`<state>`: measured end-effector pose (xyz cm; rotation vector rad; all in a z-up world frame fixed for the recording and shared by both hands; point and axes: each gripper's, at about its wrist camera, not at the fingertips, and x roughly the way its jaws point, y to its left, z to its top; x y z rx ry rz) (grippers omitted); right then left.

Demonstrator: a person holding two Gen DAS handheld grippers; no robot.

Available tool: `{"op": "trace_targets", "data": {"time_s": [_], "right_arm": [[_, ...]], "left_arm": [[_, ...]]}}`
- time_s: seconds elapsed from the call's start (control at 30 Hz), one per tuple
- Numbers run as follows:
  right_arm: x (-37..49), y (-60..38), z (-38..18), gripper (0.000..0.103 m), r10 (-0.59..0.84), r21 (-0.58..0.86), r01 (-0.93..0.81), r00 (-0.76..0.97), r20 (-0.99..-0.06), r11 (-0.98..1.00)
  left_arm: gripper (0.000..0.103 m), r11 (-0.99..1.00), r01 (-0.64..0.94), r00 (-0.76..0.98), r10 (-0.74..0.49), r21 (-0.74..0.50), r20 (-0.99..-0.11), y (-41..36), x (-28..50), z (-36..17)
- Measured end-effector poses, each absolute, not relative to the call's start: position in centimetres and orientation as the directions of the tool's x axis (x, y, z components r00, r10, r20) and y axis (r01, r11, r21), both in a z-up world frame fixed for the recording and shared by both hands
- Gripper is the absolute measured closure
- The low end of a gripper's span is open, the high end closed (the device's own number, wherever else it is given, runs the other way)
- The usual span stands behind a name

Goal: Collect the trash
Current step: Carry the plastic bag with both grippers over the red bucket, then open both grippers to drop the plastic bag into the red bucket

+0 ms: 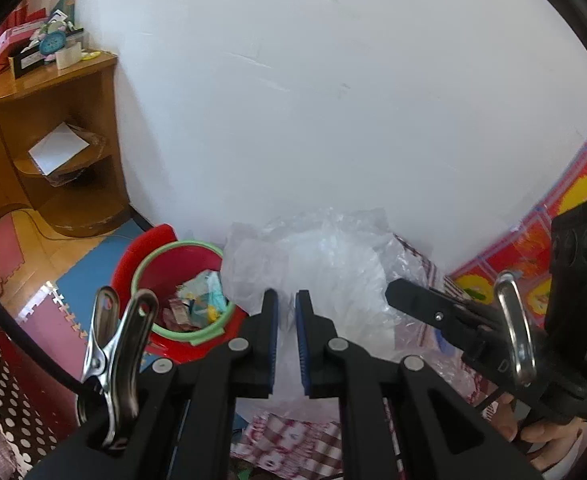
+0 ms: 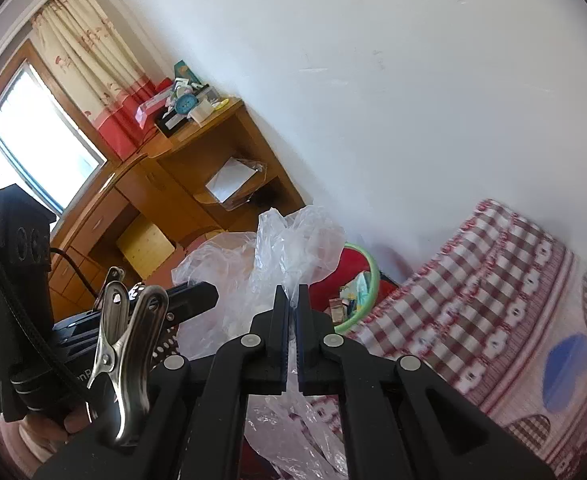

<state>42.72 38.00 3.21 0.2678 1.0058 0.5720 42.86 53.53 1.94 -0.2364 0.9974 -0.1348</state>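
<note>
A crumpled clear plastic bag hangs between both grippers in front of a white wall. My left gripper is shut, with a fold of the bag between its blue pads. My right gripper is shut on the bag, and thin film is pinched in its narrow slit. Each view also shows the other gripper: the right one at the bag's right edge, the left one at its left edge. A red trash bin with a green rim stands on the floor beyond and below the bag, holding several wrappers.
A wooden desk with open shelves stands in the corner, with clutter on top. Red-and-white checked bedding lies to the right. Foam floor mats cover the floor by the bin. A curtained window is at far left.
</note>
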Motion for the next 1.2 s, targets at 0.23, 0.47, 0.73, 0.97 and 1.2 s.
{"op": "trace_targets", "data": {"time_s": [0.23, 0.47, 0.73, 0.97, 1.2], "right_arm": [[45.4, 41.7, 1.8, 0.099, 0.577, 0.465, -0.355, 0.357, -0.735, 0.811], [48.2, 45.2, -0.4, 0.099, 0.561, 0.440, -0.376, 0.324, -0.762, 0.816], [51.6, 49.0, -2.8, 0.099, 0.534, 0.406, -0.408, 0.276, -0.799, 0.818], [54.6, 52.3, -6.4, 0.099, 0.470, 0.344, -0.423, 0.241, -0.849, 0.838], [56.4, 53.8, -9.2, 0.093, 0.426, 0.317, -0.402, 0.219, -0.878, 0.859]], "left_arm": [[0.094, 0.969, -0.027, 0.538, -0.192, -0.244, -0.821, 56.3, 44.9, 0.9], [0.094, 0.970, -0.053, 0.496, -0.181, -0.238, -0.849, 58.6, 47.4, -2.0], [0.094, 0.970, -0.092, 0.455, -0.159, -0.223, -0.876, 61.1, 49.8, -4.8], [0.094, 0.964, -0.126, 0.425, -0.160, -0.233, -0.891, 63.5, 51.1, -6.8], [0.094, 0.963, -0.145, 0.408, -0.152, -0.228, -0.900, 65.1, 51.8, -7.7]]}}
